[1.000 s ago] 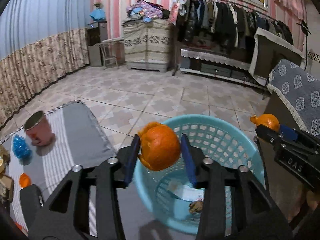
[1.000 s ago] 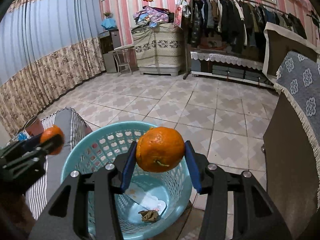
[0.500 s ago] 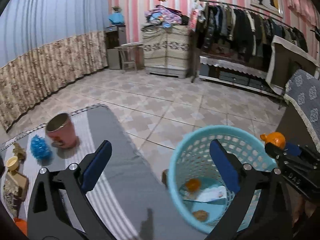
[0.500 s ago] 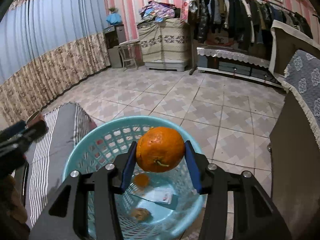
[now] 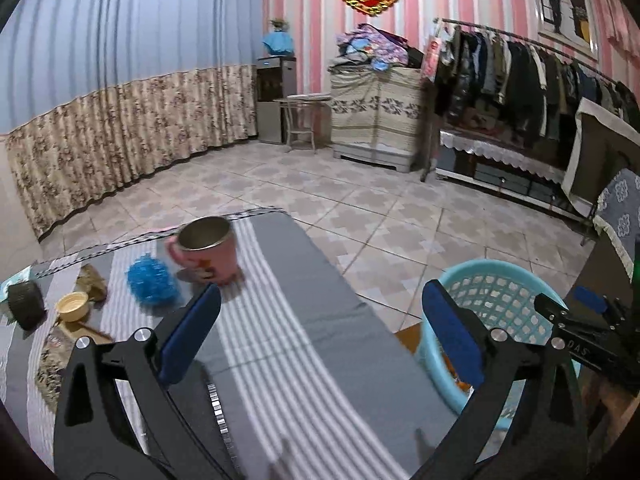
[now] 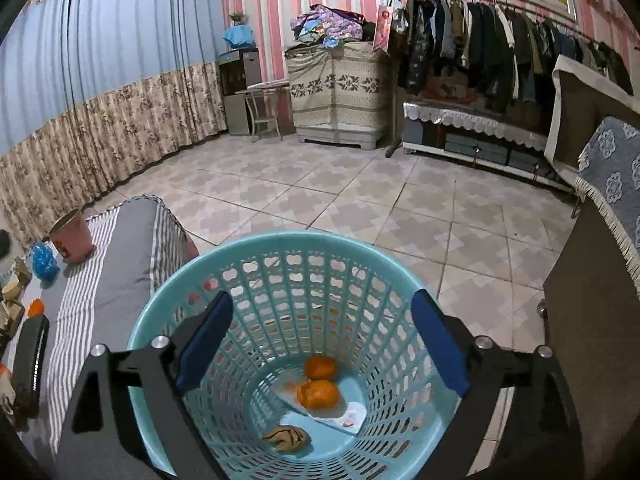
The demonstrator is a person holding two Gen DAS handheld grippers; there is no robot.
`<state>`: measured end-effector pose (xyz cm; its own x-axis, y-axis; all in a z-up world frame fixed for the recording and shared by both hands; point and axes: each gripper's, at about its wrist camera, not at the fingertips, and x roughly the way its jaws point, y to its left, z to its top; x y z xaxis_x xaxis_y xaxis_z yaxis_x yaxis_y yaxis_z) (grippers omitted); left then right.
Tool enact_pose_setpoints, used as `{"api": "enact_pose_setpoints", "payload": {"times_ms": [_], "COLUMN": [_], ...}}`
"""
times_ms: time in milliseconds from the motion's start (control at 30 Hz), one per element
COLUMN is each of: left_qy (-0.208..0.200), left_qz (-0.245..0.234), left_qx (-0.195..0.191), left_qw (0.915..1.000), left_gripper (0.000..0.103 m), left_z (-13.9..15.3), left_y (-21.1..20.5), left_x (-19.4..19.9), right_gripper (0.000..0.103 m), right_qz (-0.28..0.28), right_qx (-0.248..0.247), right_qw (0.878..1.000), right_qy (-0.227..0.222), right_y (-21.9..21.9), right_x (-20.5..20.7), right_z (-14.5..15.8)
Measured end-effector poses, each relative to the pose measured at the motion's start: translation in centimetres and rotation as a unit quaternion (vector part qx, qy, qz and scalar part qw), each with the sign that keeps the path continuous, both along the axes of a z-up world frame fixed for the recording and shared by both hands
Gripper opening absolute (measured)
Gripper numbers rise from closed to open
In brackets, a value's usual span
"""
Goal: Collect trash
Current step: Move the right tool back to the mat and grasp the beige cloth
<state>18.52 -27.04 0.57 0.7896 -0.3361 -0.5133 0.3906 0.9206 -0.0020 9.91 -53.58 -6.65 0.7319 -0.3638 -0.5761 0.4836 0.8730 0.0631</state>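
A light blue plastic basket (image 6: 168,320) stands on the floor beside the striped table. Two orange fruits (image 6: 318,394) (image 6: 320,367) lie at its bottom on a white wrapper (image 6: 352,416), next to a brown crumpled scrap (image 6: 286,438). My right gripper (image 6: 320,340) hangs over the basket, its jaws opening with nothing between them. My left gripper (image 5: 320,336) is open and empty over the grey striped table (image 5: 288,288), left of the basket (image 5: 496,292). The right gripper (image 5: 588,320) shows at the right edge of the left wrist view.
On the table sit a pink metal-lined cup (image 5: 208,250), a blue scrubber (image 5: 152,284), a small yellow bowl (image 5: 72,306), a brown scrap (image 5: 92,282) and a dark object (image 5: 26,306). A cloth-covered cabinet (image 6: 600,280) stands right of the basket. Tiled floor stretches beyond.
Both grippers opened and dropped their oranges into the basket, the left first, then the right. The left gripper swung left from over the basket to over the table.
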Motion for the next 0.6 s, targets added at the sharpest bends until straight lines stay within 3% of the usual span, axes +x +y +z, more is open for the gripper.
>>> {"api": "enact_pose_setpoints", "payload": {"times_ms": [267, 600], "left_qy": [-0.008, -0.007], "left_qz": [0.044, 0.124], "left_qx": [-0.004, 0.010], "left_qw": [0.9990, 0.9922], "left_gripper": [0.098, 0.098], "left_z": [1.3, 1.2], "left_y": [7.0, 18.4], "left_x": [-1.1, -1.9], "right_gripper": [0.091, 0.094], "right_qz": [0.020, 0.092], "right_qx": [-0.012, -0.036], "right_qw": [1.000, 0.995], "right_qy": [0.009, 0.008], "right_y": [2.3, 10.2], "right_x": [-0.1, 0.2], "right_z": [0.5, 1.9]}}
